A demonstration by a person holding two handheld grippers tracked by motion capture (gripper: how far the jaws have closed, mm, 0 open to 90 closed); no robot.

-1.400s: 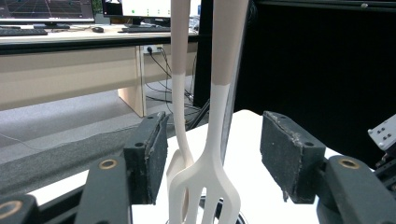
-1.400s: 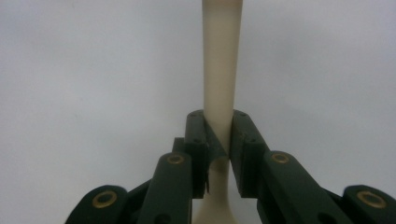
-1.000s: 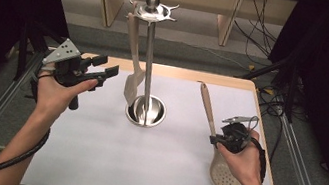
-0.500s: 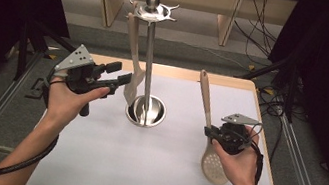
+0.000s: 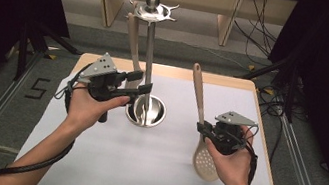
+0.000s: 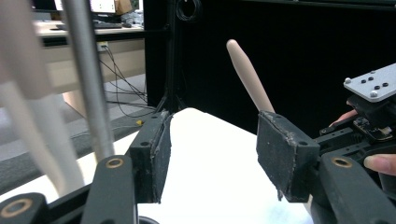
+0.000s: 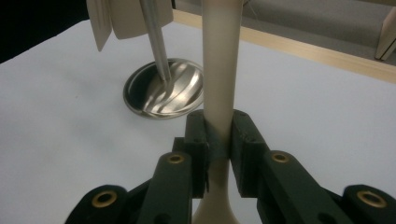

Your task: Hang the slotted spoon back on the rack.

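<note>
Between both grippers, steel stand [image 5: 142, 104] with hanging spatula [image 5: 133, 41]; left fingers [image 6: 156, 154] wide, empty; right fingers [image 7: 198, 140] clamping slotted spoon [image 5: 202, 129].

— Can you read any writing from where you stand?
— Just one: a black numeral "5" [image 5: 37, 87] marked on the grey floor, well left of your left jaws.

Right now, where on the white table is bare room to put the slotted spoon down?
The near part of the white table, between the two forearms, is bare. The back right patch, beyond the slotted spoon in the right tool, is bare too. It is crowded around the steel stand, where the left tool hovers by the hanging utensil.
</note>
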